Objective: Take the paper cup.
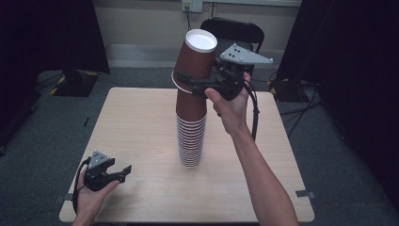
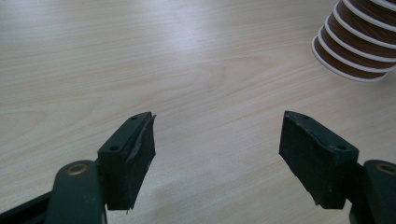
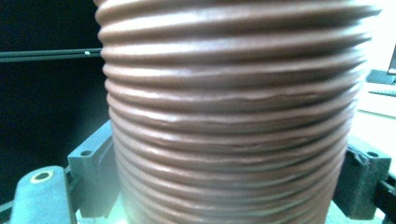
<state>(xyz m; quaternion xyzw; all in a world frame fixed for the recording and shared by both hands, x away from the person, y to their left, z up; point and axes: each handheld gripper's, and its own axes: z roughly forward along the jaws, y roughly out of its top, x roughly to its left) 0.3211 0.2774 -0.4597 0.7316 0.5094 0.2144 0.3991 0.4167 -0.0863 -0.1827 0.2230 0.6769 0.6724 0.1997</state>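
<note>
Cup (image 1: pixel 195 59): light, thin-walled, crushable; you hold its ribbed side near the rim, tilted above the stack (image 1: pixel 190 136).
Right gripper (image 1: pixel 200 84): clamped on the cup.
Left gripper (image 1: pixel 123 172): wide open, empty, near the desk's (image 1: pixel 141 122) front-left corner.

table (image 1: pixel 141 122): we note pale wood grain, square top | floor (image 1: pixel 42 132): grey carpet round the table | chair (image 1: pixel 235 28): black, folding, behind the table's far edge | wall (image 1: pixel 141 21): beige, socket (image 1: pixel 192 4) high on it | cables (image 1: pixel 301 106): on the floor at right, beside dark curtains (image 1: pixel 348 56)
</note>
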